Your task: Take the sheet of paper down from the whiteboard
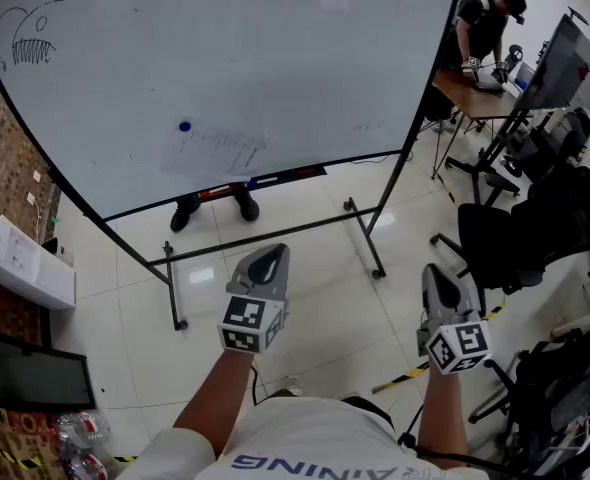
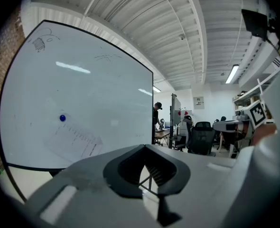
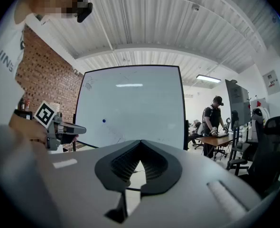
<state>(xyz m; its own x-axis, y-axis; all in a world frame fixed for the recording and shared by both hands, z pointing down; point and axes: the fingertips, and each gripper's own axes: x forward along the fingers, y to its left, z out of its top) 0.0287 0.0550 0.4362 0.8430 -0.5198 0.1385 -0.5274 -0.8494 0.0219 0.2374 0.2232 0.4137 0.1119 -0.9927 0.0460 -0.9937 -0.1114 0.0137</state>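
Observation:
A white sheet of paper [image 1: 215, 152] hangs on the whiteboard [image 1: 275, 48], pinned at its upper left corner by a blue magnet [image 1: 184, 126]. In the left gripper view the paper [image 2: 76, 144] and magnet [image 2: 62, 118] show at lower left of the board. My left gripper [image 1: 267, 258] and right gripper [image 1: 437, 273] are both shut and empty, held well short of the board, over the floor. The right gripper view shows the board [image 3: 130, 108] far ahead with the magnet [image 3: 103, 120] as a small dot, and the left gripper [image 3: 76, 128] at its left.
The board stands on a wheeled black frame [image 1: 275, 238]; someone's shoes [image 1: 215, 208] show beneath it. Markers lie on its tray [image 1: 265, 180]. A person works at a desk [image 1: 475, 93] to the right, with office chairs [image 1: 520, 238] nearby. A brick wall and a white box [image 1: 25, 263] are at left.

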